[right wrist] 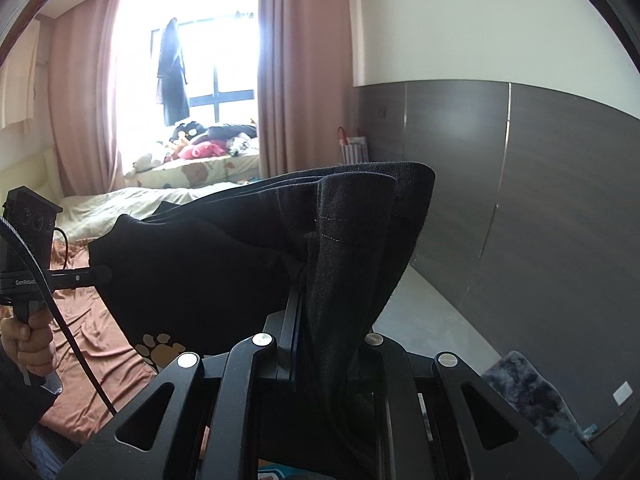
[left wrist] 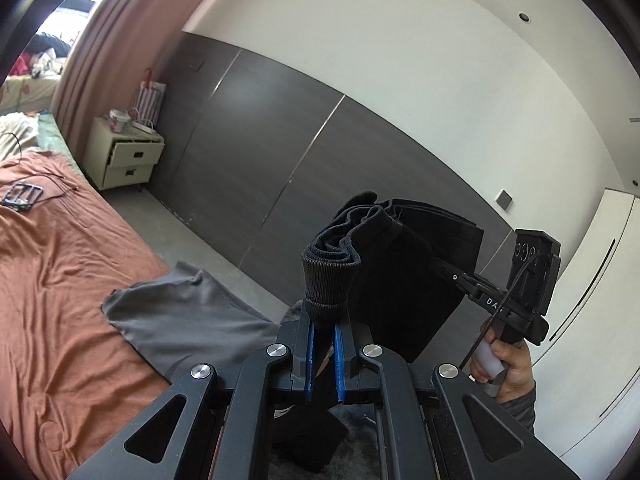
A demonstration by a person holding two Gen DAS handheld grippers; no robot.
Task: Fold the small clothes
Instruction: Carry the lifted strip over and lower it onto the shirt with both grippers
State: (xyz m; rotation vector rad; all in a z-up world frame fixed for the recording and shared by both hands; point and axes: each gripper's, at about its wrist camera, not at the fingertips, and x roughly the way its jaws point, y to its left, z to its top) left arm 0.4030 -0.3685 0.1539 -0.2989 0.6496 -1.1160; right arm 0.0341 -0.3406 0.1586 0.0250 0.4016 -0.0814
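A small black garment (left wrist: 404, 276) hangs in the air, stretched between both grippers above the bed. My left gripper (left wrist: 325, 320) is shut on its bunched ribbed hem, seen close up between the blue pads. The right gripper (left wrist: 448, 270) pinches the garment's far edge, a hand (left wrist: 506, 364) on its handle. In the right wrist view the black garment (right wrist: 224, 256) drapes over my right gripper (right wrist: 312, 280), which is shut on a stitched edge. A paw print shows low on the cloth. The left gripper (right wrist: 102, 275) grips the garment's left corner.
A grey garment (left wrist: 184, 316) lies on the orange bedsheet (left wrist: 60, 280). A cream nightstand (left wrist: 122, 156) stands by the dark wall panels. A buckle-like item (left wrist: 20, 196) rests on the bed. A fluffy grey rug (right wrist: 536, 392) lies on the floor. Plush toys (right wrist: 200, 148) pile by the window.
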